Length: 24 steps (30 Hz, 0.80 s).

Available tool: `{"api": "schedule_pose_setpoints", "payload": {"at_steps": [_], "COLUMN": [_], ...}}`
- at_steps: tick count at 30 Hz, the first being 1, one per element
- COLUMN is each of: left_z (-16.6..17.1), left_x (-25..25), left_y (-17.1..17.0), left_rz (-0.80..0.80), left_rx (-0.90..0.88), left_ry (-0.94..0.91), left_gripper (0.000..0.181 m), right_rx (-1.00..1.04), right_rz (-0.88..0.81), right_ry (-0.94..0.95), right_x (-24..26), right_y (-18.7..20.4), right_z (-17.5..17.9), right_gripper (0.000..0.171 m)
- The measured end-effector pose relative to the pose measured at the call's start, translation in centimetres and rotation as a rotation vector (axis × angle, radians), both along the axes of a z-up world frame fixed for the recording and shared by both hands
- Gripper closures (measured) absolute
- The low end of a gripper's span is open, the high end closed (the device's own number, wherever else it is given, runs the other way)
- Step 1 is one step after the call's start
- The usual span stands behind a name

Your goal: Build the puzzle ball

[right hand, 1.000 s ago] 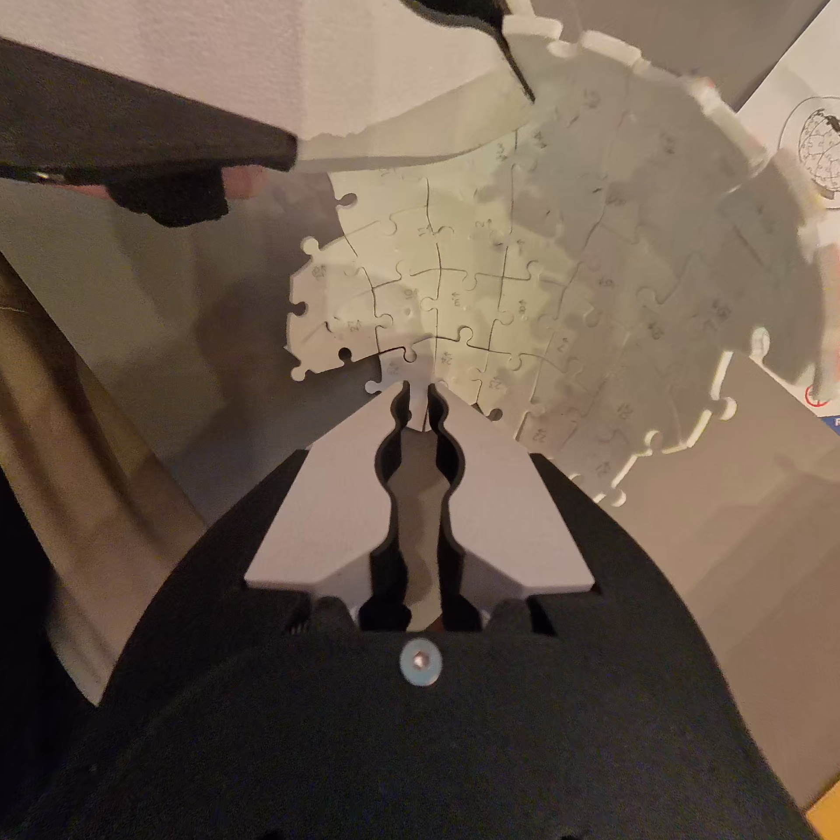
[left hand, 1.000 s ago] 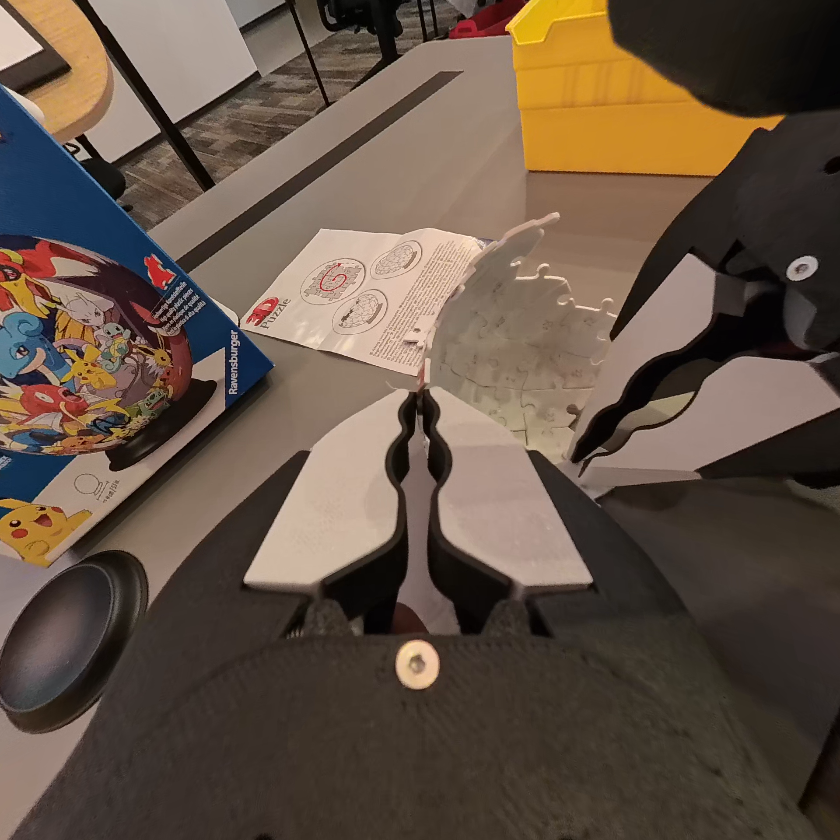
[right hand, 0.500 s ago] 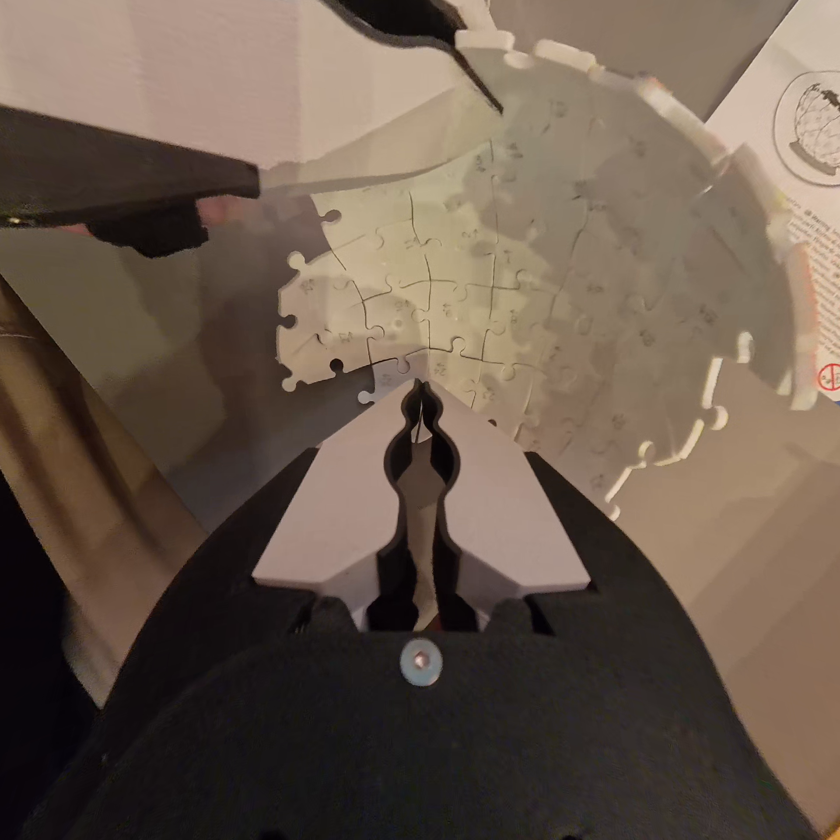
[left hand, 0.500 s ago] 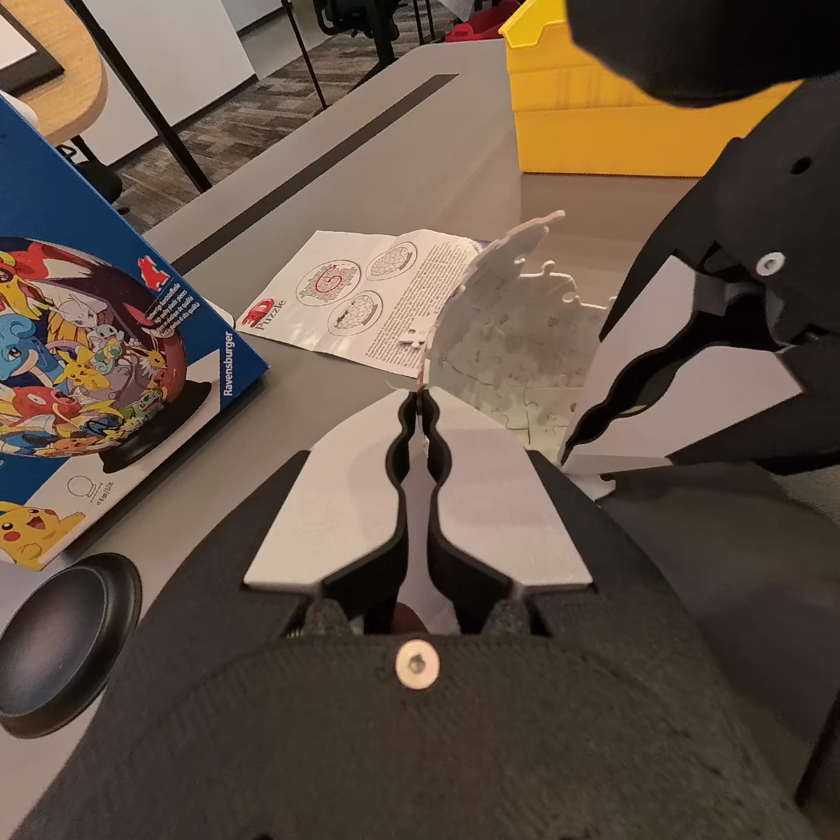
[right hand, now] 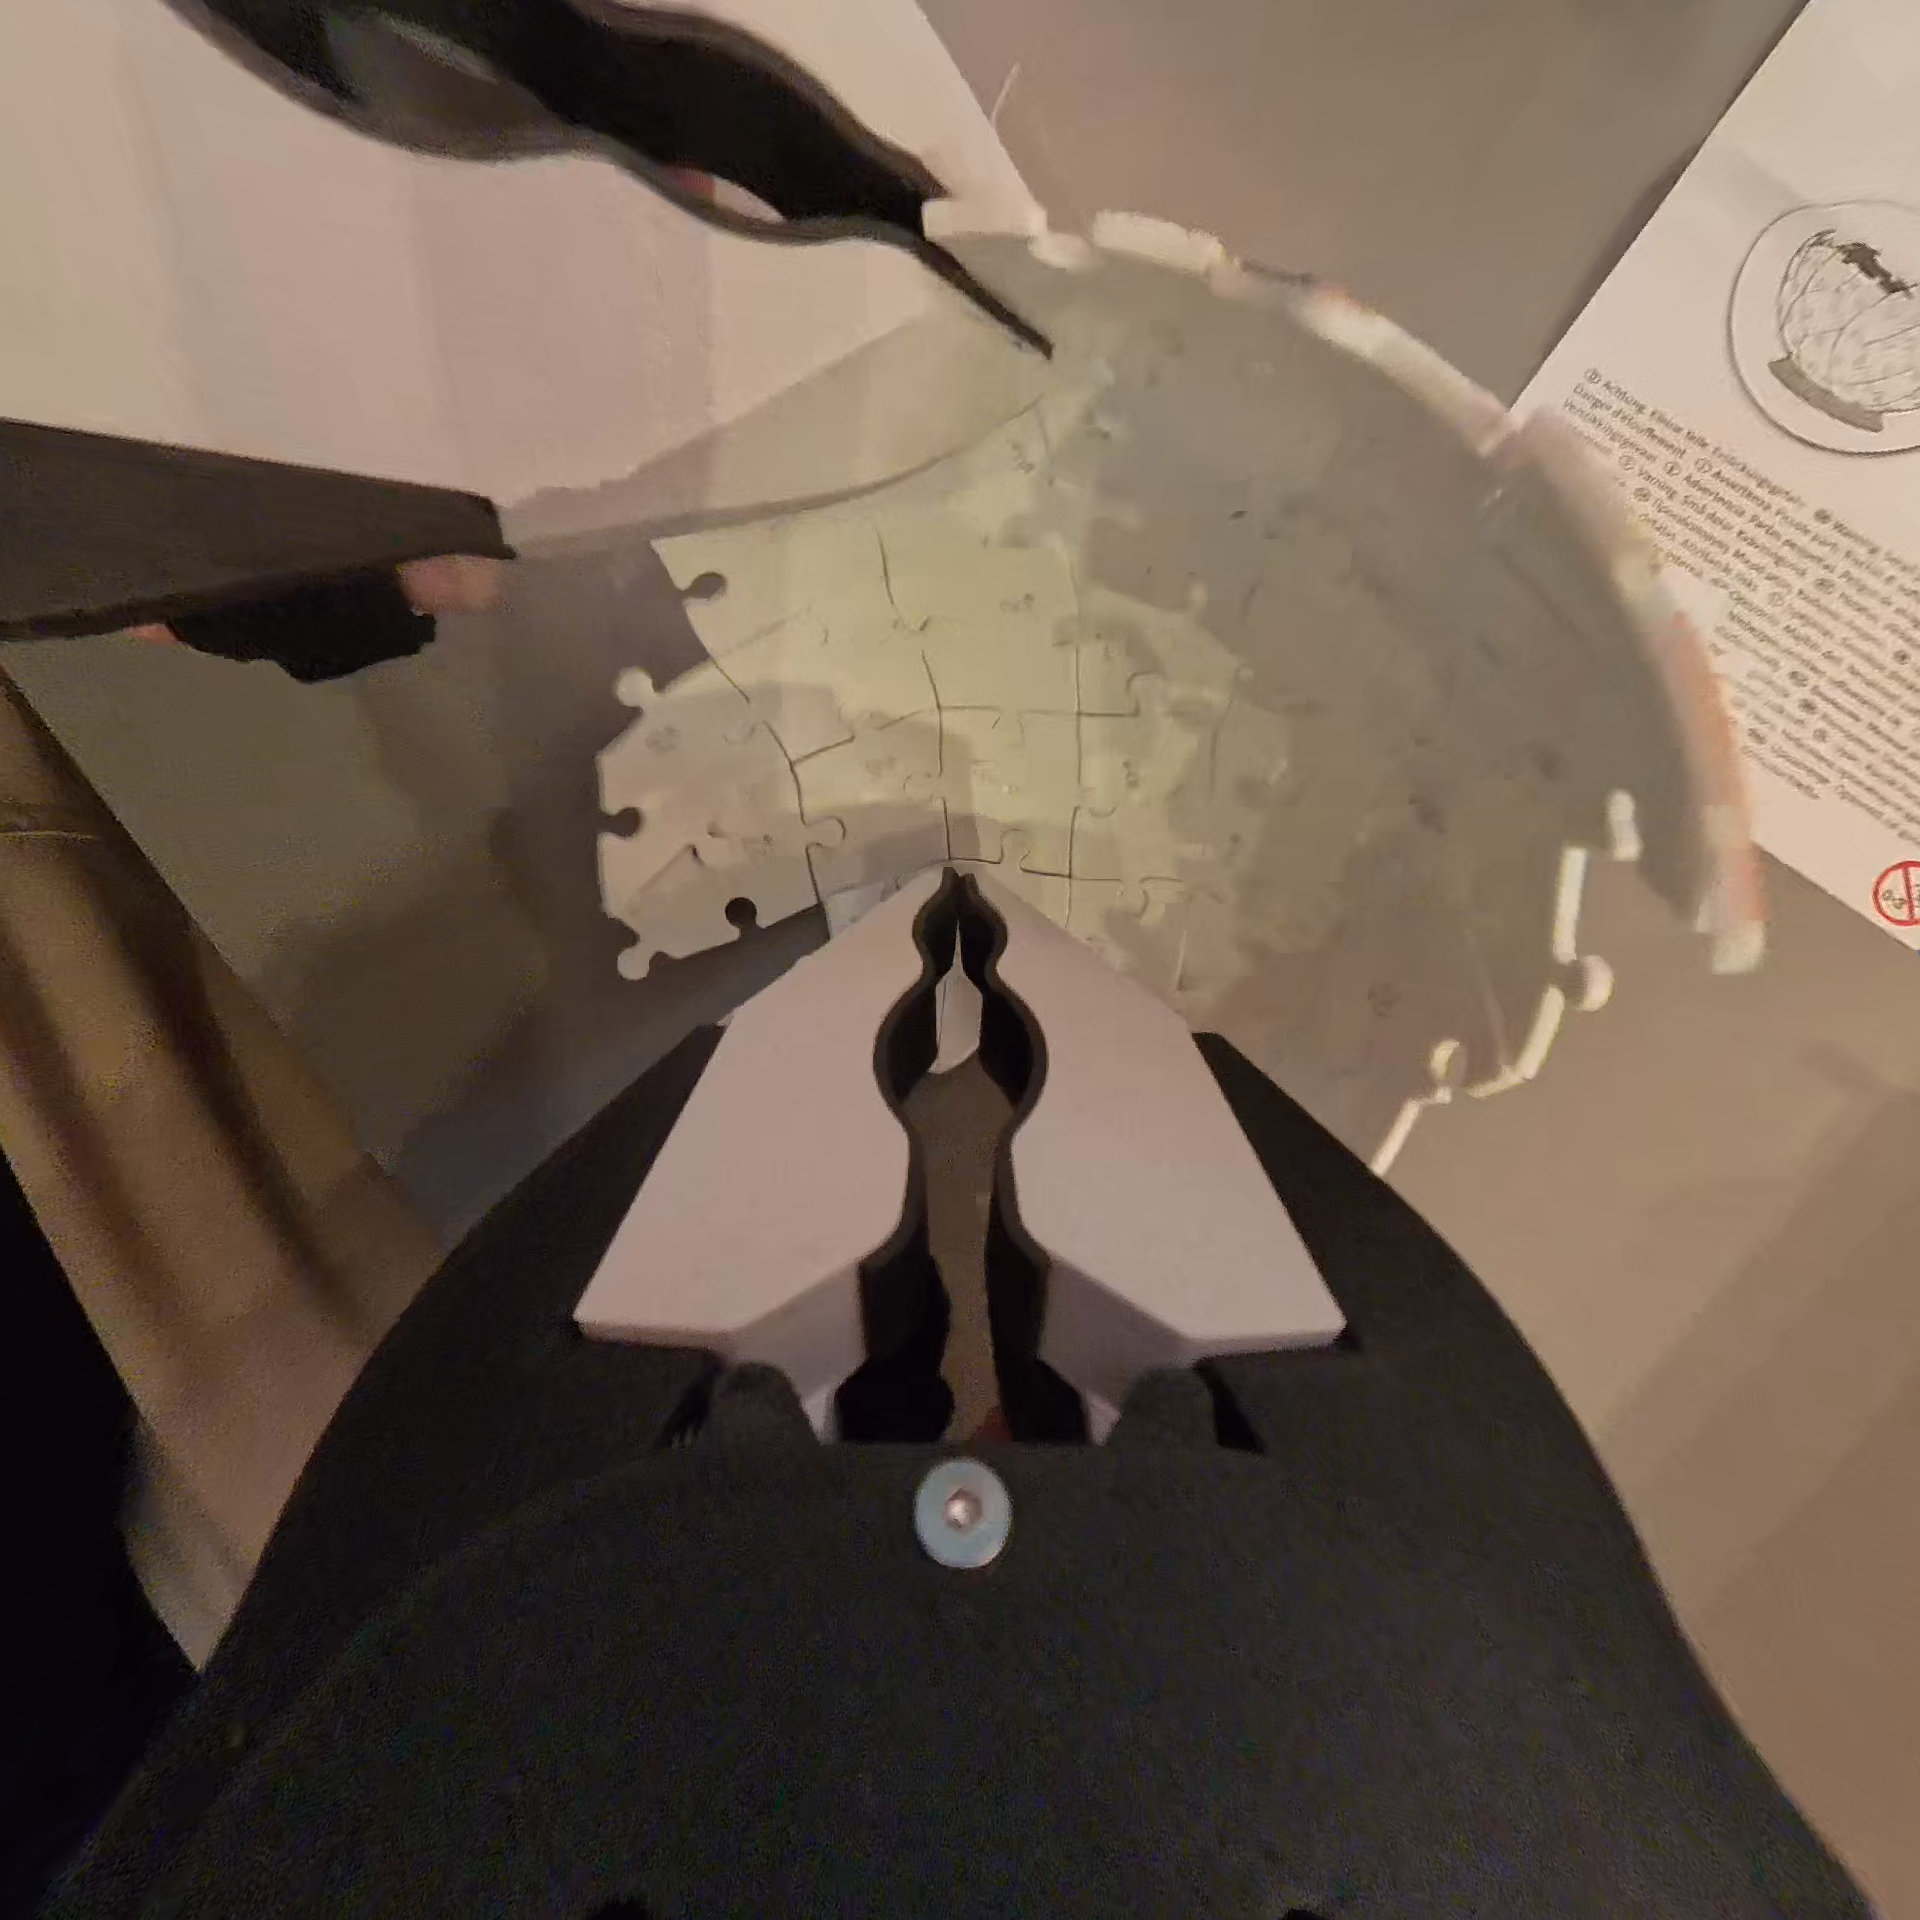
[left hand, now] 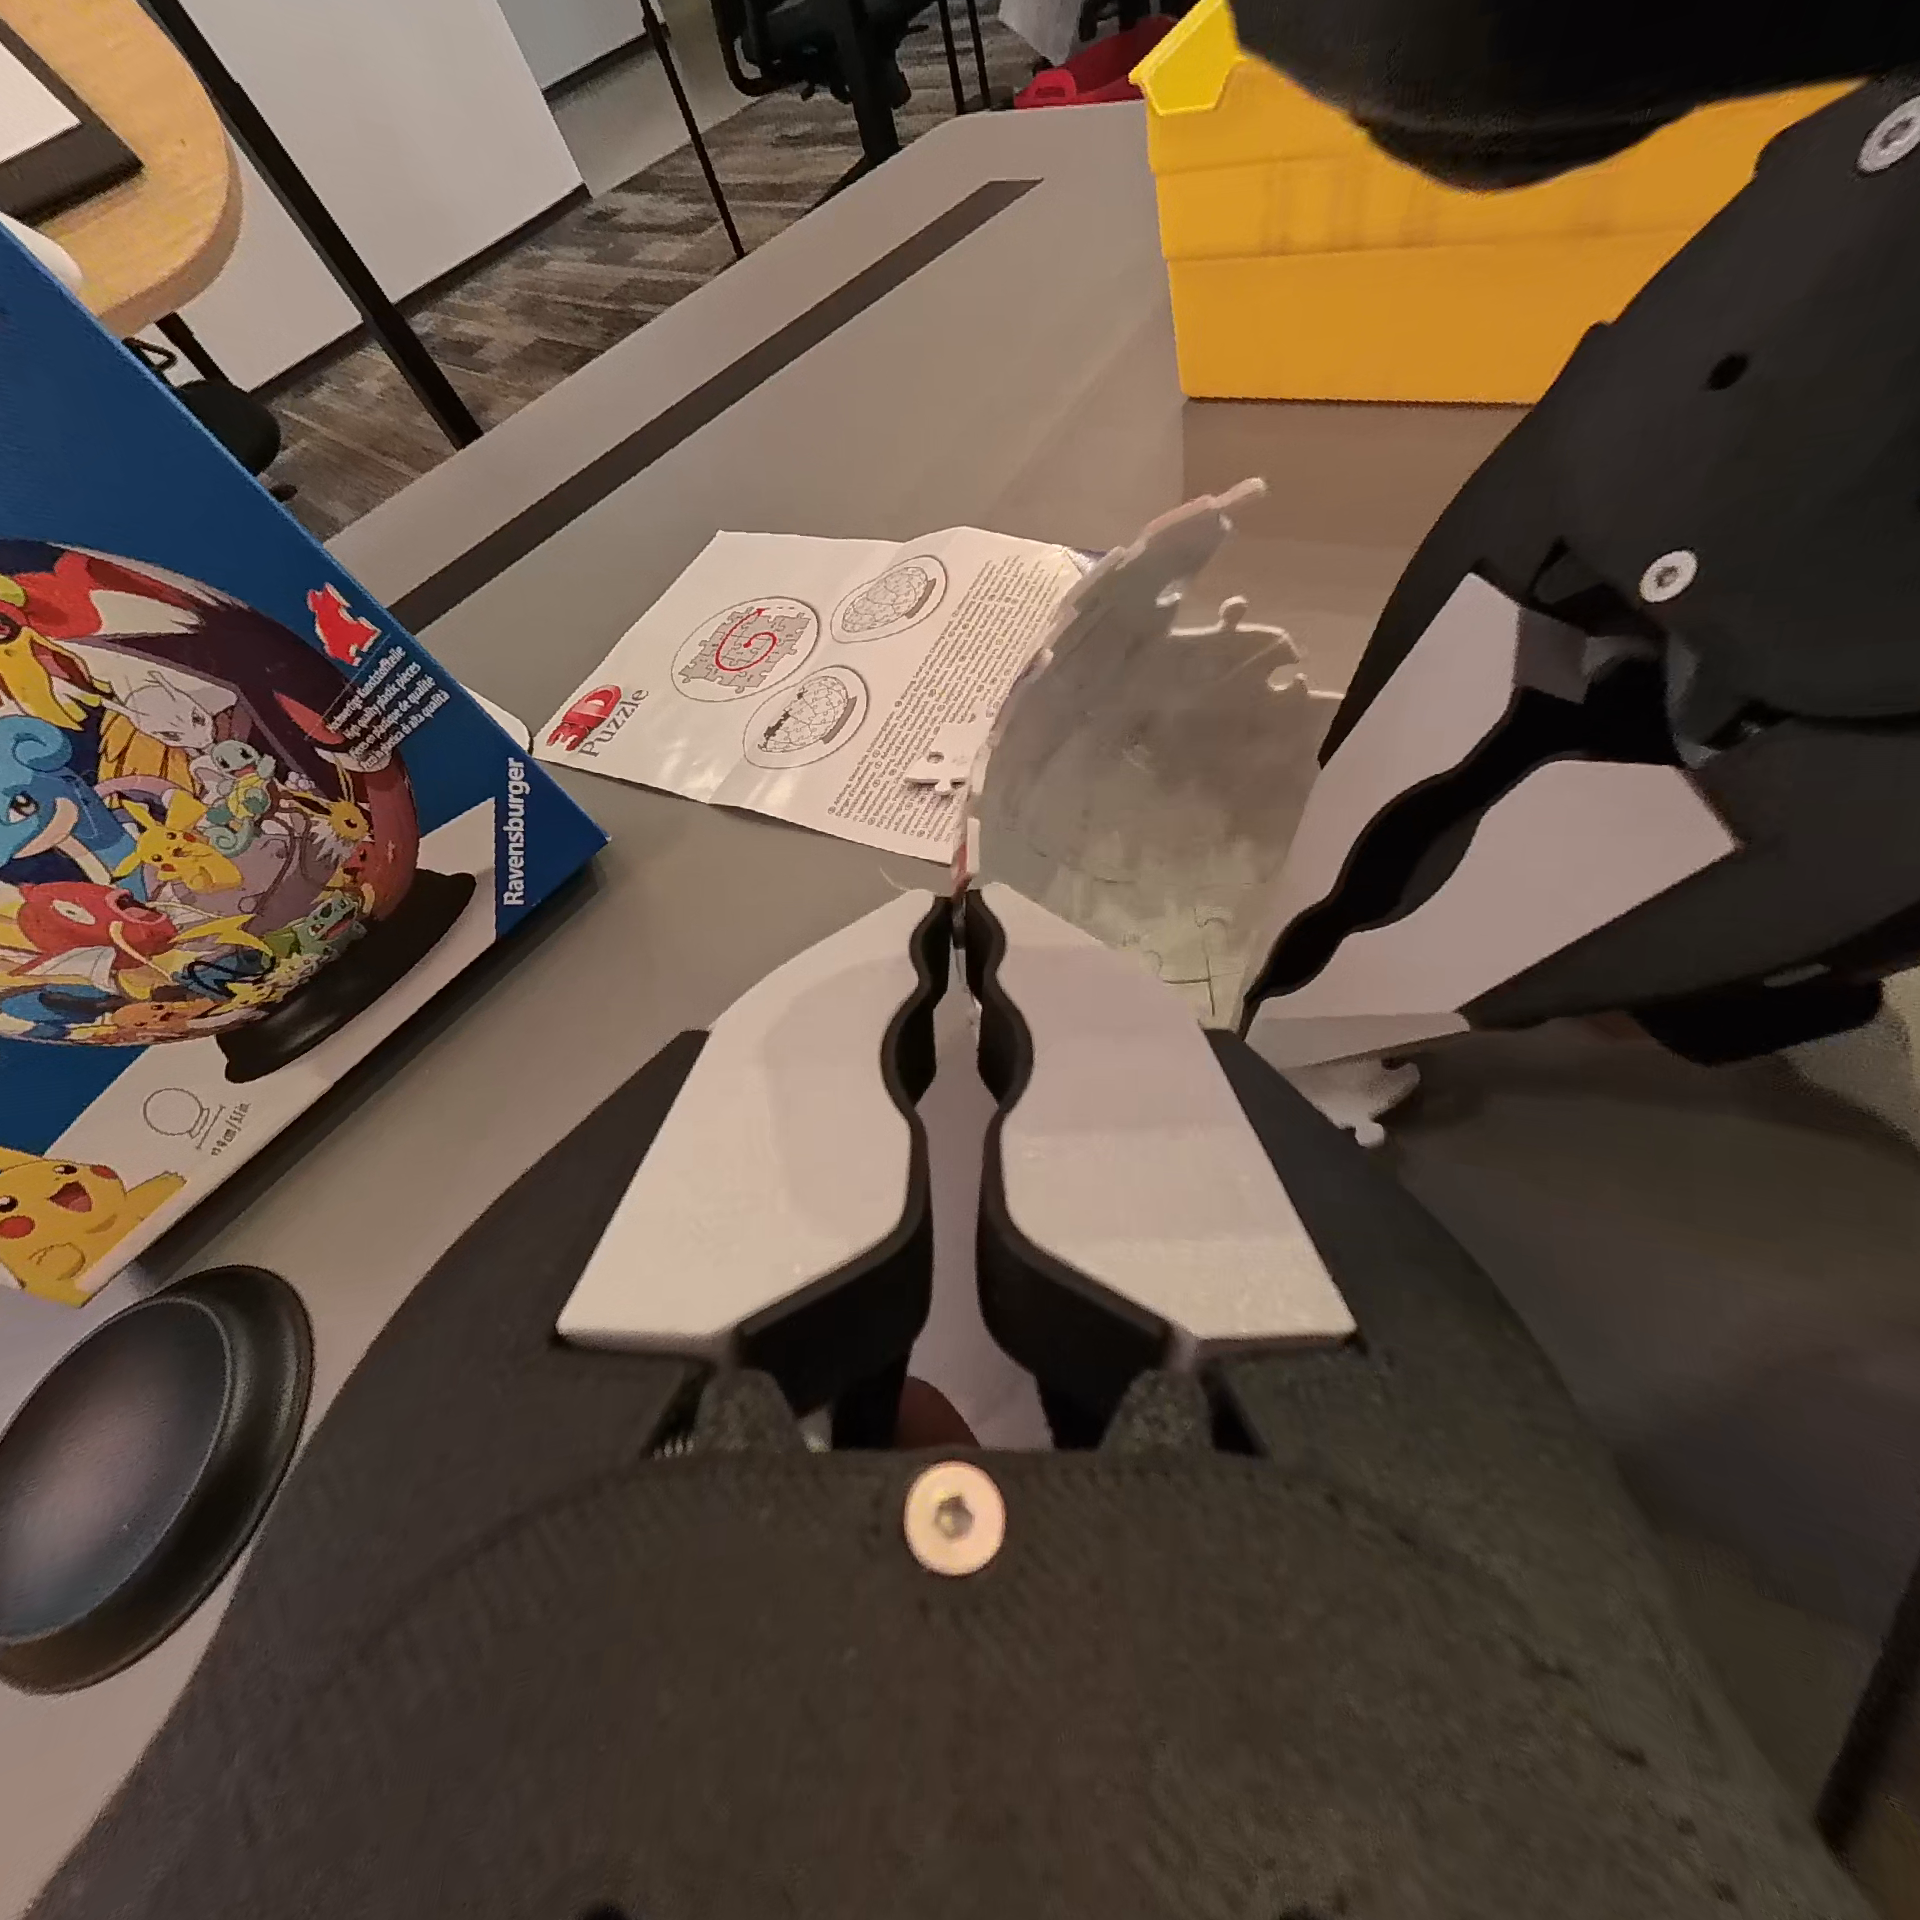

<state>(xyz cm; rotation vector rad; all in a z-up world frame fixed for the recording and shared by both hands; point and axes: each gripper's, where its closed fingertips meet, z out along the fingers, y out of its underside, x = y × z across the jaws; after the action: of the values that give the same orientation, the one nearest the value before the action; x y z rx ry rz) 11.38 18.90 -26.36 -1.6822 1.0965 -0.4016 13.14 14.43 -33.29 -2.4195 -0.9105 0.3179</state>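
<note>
Grey tabletop (left hand: pixel 831 364) runs ahead of the left gripper (left hand: pixel 958 920), with dark patterned flooring beyond its far edge. Left wrist view: the jaws are pressed together on the near edge of the curved puzzle shell (left hand: pixel 1132 790), which stands upright just ahead. To the left lie a blue puzzle box (left hand: pixel 208 727) and a black round stand (left hand: pixel 125 1455); a printed leaflet (left hand: pixel 810 686) lies ahead, a yellow bin (left hand: pixel 1403 260) farther right. The right gripper (left hand: pixel 1252 1003) reaches in from the right, tips at the shell's lower edge.

Right wrist view: the right gripper (right hand: pixel 958 899) has its jaws clamped on the shell's (right hand: pixel 1143 675) near rim. The left gripper's black fingers (right hand: pixel 810 197) meet the shell at upper left. The leaflet (right hand: pixel 1766 468) lies to the right.
</note>
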Motion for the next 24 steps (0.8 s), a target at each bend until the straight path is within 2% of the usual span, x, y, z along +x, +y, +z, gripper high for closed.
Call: {"api": "schedule_pose_setpoints", "payload": {"at_steps": [9, 13, 18, 24], "left_z": [0.0, 0.0, 0.2, 0.4], "left_x": [-0.1, -0.4, -0.3, -0.2], "left_y": [0.3, 0.6, 0.4, 0.2], "left_rz": [0.007, 0.023, 0.010, 0.007], "left_rx": [-0.010, -0.010, -0.013, -0.008], "left_ry": [-0.004, -0.014, -0.024, -0.023], "left_gripper": [0.179, 0.179, 0.179, 0.179], "right_rx": [0.057, 0.077, 0.046, 0.017], "right_rz": [0.058, 0.076, 0.117, 0.105], "right_ry": [-0.064, -0.025, -0.084, -0.067], "right_x": [-0.2, -0.4, -0.4, -0.4], "right_y": [0.0, -0.6, -1.2, -1.2], "right_z": [0.0, 0.9, -0.1, -0.1], "right_gripper": [0.171, 0.171, 0.171, 0.171]}}
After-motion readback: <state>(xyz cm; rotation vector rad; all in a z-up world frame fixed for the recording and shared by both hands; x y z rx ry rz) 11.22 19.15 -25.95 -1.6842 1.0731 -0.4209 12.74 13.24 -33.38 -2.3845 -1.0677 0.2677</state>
